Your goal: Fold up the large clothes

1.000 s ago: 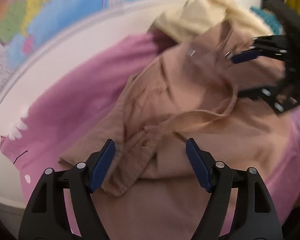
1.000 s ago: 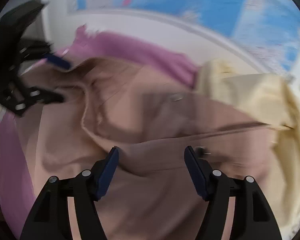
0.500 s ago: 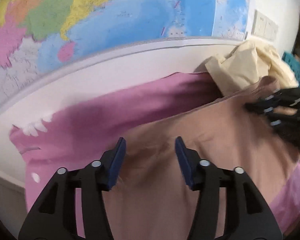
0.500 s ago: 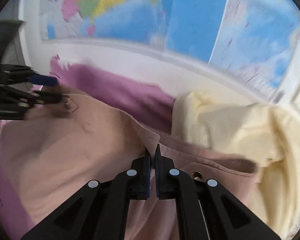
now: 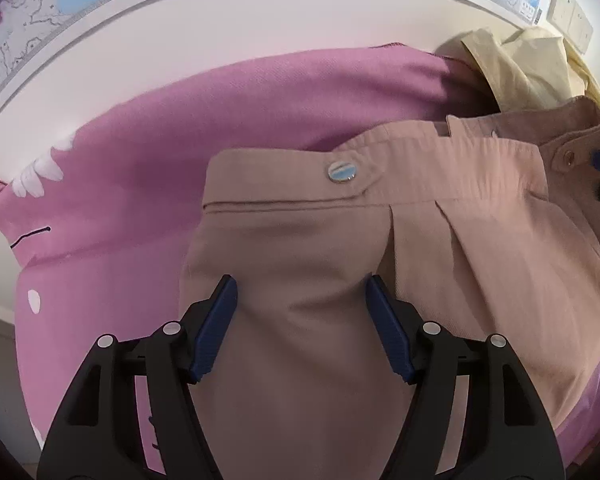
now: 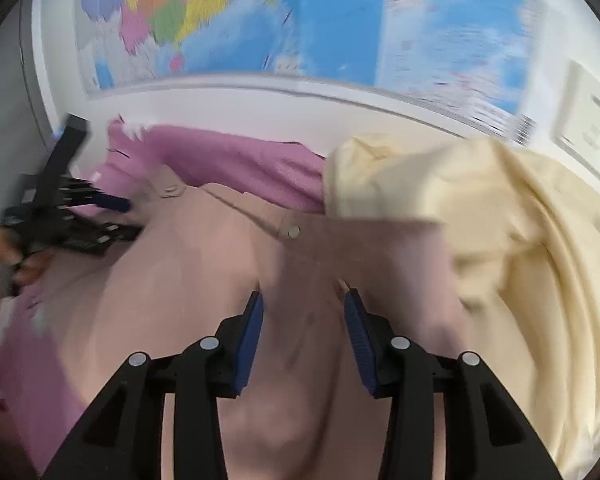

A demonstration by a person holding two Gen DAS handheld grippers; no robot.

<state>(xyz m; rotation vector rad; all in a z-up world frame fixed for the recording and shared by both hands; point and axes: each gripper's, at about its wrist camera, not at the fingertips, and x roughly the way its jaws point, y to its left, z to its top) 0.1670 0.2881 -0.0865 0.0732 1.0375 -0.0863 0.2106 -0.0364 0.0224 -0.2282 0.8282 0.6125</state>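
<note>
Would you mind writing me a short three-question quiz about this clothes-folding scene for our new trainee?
1. True or false: the tan trousers lie on top of the pink garment.
2. Which colour is the garment heaped next to the trousers' waistband? A) green B) pale yellow C) black
3. Fill in: the round button sits on the trousers' ____.

Key
1. True. The trousers cover part of the pink garment.
2. B.
3. Waistband. The left gripper and the right gripper both have trouser cloth between their opening fingers, neither pinching it.
</note>
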